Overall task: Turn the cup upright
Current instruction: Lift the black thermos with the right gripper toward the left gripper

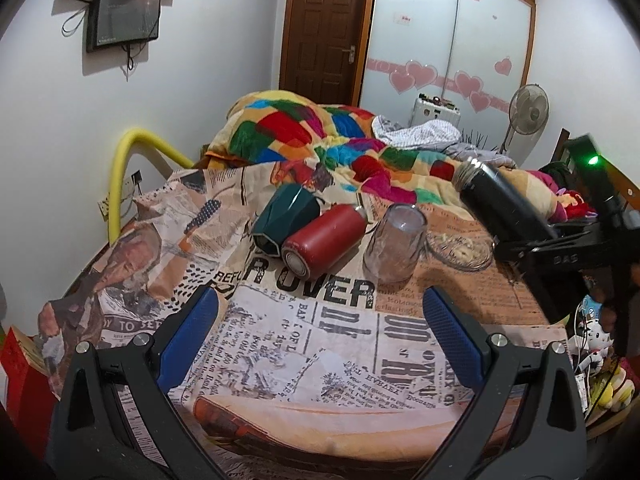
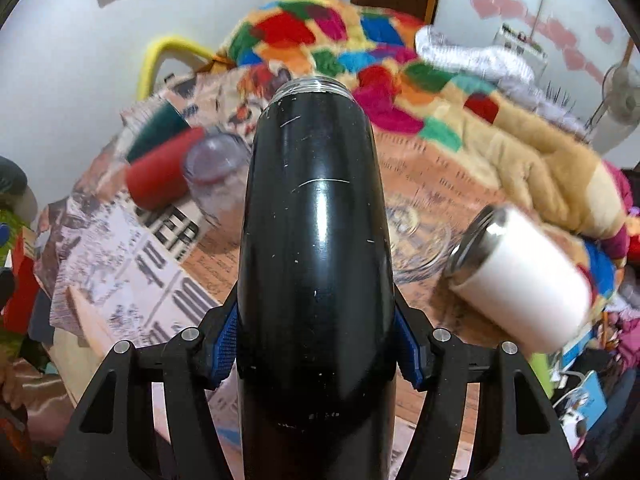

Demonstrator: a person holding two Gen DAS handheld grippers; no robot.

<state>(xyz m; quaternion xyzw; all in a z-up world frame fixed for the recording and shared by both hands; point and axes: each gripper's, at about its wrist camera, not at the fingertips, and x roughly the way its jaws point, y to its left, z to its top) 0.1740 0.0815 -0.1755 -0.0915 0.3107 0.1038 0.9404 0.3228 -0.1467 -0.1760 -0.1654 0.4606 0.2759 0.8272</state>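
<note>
My right gripper is shut on a black flask cup and holds it tilted above the table, its threaded silver mouth pointing up and away. The left wrist view shows the same black flask held at the right by the right gripper. My left gripper is open and empty, low over the newspaper-print tablecloth. A clear glass stands upside down ahead of it. A red flask and a dark green cup lie on their sides.
A white flask lies on its side at the right. A glass dish sits behind the clear glass. A colourful blanket is heaped at the back. Clutter and toys sit off the table's right edge.
</note>
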